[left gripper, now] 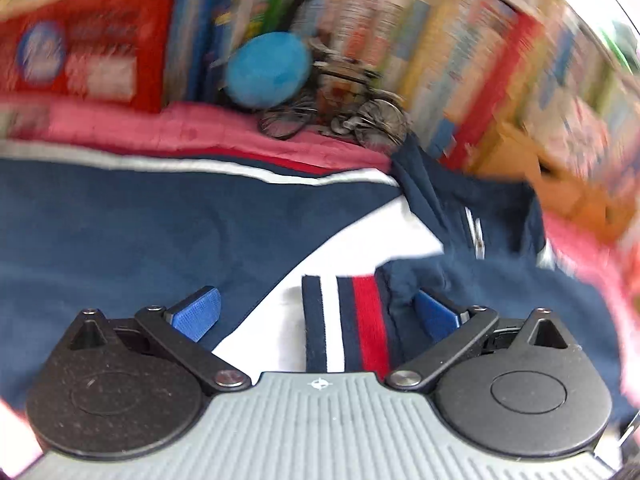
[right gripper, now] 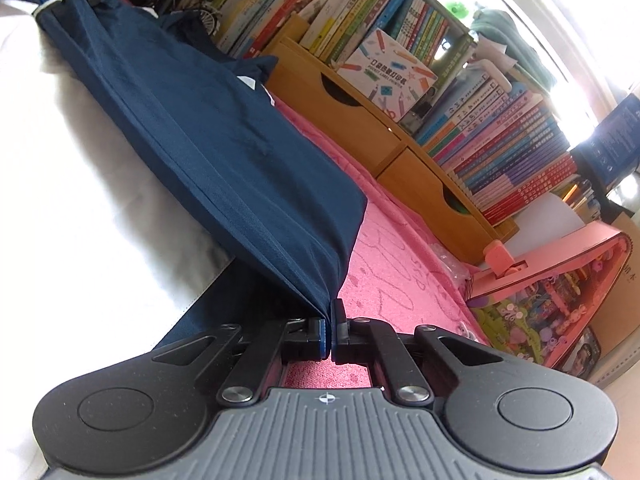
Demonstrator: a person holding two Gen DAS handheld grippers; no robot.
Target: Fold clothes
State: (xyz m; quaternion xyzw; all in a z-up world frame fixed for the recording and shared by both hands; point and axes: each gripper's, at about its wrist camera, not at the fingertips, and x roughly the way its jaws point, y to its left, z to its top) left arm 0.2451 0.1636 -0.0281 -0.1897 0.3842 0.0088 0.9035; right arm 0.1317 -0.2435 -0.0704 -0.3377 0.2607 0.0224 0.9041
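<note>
Right wrist view: my right gripper is clenched on the navy garment's edge; my left gripper gapes released over its striped cuff.

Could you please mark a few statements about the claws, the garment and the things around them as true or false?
1. The right claw is shut on the navy garment. True.
2. The left claw is clamped shut. False: its jaws stand wide open above the striped cuff.
3. The cloth under the garment is green. False: the pink cloth is pink.
4. Books stand behind the wooden drawers. True.
</note>
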